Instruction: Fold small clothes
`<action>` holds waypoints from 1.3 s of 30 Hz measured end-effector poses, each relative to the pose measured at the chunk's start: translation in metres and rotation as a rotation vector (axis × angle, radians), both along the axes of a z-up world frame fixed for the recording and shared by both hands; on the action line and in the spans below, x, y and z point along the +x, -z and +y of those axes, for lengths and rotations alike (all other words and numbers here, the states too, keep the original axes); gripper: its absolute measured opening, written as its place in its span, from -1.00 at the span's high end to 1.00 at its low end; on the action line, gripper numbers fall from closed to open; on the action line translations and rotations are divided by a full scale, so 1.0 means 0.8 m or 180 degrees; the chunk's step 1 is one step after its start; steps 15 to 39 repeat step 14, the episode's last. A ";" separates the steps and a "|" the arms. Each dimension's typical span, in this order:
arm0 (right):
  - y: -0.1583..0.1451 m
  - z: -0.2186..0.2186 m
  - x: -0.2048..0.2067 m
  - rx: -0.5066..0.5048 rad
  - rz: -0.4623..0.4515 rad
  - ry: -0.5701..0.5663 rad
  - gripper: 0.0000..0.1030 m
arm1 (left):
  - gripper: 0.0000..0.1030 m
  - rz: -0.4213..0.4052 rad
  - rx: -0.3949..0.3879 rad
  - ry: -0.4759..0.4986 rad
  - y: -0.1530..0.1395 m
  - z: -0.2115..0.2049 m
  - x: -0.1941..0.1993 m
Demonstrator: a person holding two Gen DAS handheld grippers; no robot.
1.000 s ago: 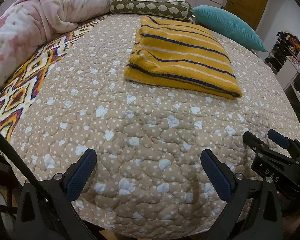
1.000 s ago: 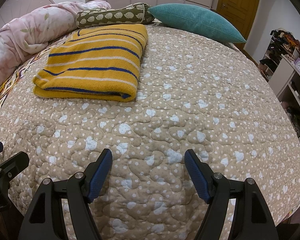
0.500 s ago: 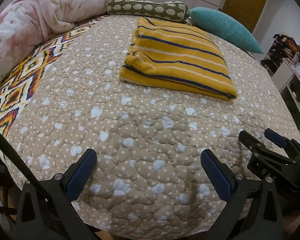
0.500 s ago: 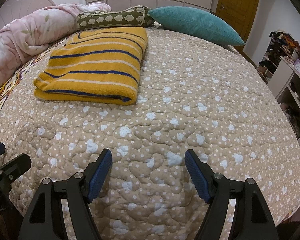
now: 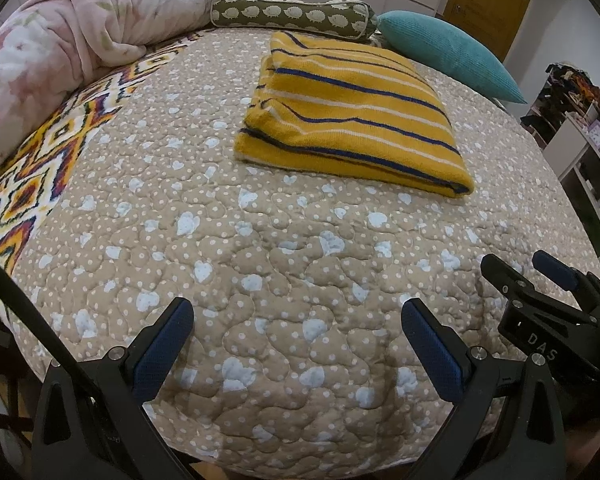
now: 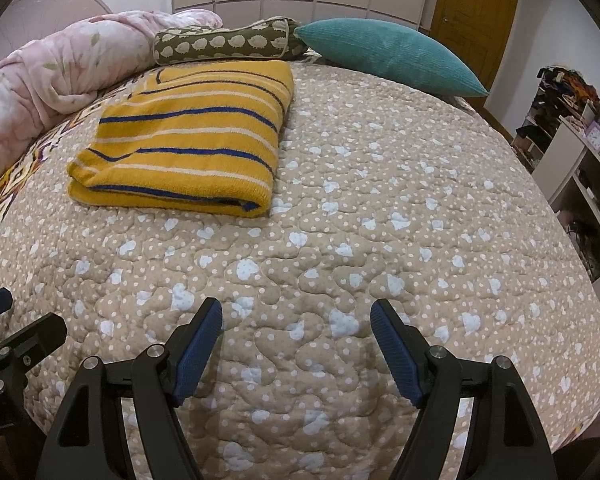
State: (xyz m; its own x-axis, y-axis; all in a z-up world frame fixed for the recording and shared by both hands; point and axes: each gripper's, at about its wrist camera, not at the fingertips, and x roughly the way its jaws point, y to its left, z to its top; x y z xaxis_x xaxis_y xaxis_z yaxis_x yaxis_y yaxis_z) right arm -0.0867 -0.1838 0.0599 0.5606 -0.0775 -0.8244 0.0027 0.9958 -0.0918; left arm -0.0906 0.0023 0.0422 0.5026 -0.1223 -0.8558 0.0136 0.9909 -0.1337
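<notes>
The folded yellow knitted garment with blue and white stripes (image 5: 352, 120) lies on the beige quilted bed cover (image 5: 260, 260), well beyond the left gripper (image 5: 296, 336) and right gripper (image 6: 296, 340), both spread wide, grasping nothing.

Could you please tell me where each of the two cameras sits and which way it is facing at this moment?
Left wrist: on the left hand-held gripper, low at the bed's near edge, facing across the quilt toward the folded yellow striped garment; its open fingers and the right hand-held gripper show.
Right wrist: on the right hand-held gripper, same heading; its open fingers and part of the left gripper show.
Shared: garment, quilt, teal pillow, pink blanket.
</notes>
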 end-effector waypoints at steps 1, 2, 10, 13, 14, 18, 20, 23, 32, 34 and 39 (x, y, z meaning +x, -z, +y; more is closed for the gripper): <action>0.000 0.000 0.000 0.0001 -0.0003 0.0000 -0.60 | -1.00 0.0000 -0.0001 0.0001 0.000 0.000 0.000; -0.001 0.000 0.000 0.0001 -0.0005 0.0000 -0.60 | -1.00 0.0004 -0.0004 -0.0002 0.000 0.000 0.000; 0.002 0.003 0.000 -0.0007 0.0009 -0.0014 -0.61 | -1.00 -0.0026 -0.0023 -0.0010 0.001 0.003 0.001; 0.004 0.004 0.001 0.0007 0.0024 -0.0023 -0.61 | -1.00 0.0006 -0.0019 0.0003 0.003 0.003 0.003; 0.005 0.005 0.001 0.0012 0.0031 -0.0032 -0.61 | -1.00 0.0025 -0.0032 0.0005 0.004 0.004 0.004; 0.005 0.005 0.001 0.0012 0.0031 -0.0032 -0.61 | -1.00 0.0025 -0.0032 0.0005 0.004 0.004 0.004; 0.005 0.005 0.001 0.0012 0.0031 -0.0032 -0.61 | -1.00 0.0025 -0.0032 0.0005 0.004 0.004 0.004; 0.005 0.005 0.001 0.0012 0.0031 -0.0032 -0.61 | -1.00 0.0025 -0.0032 0.0005 0.004 0.004 0.004; 0.005 0.005 0.001 0.0012 0.0031 -0.0032 -0.61 | -1.00 0.0025 -0.0032 0.0005 0.004 0.004 0.004; 0.005 0.005 0.001 0.0012 0.0031 -0.0032 -0.61 | -1.00 0.0025 -0.0032 0.0005 0.004 0.004 0.004; 0.005 0.005 0.001 0.0012 0.0031 -0.0032 -0.61 | -1.00 0.0025 -0.0032 0.0005 0.004 0.004 0.004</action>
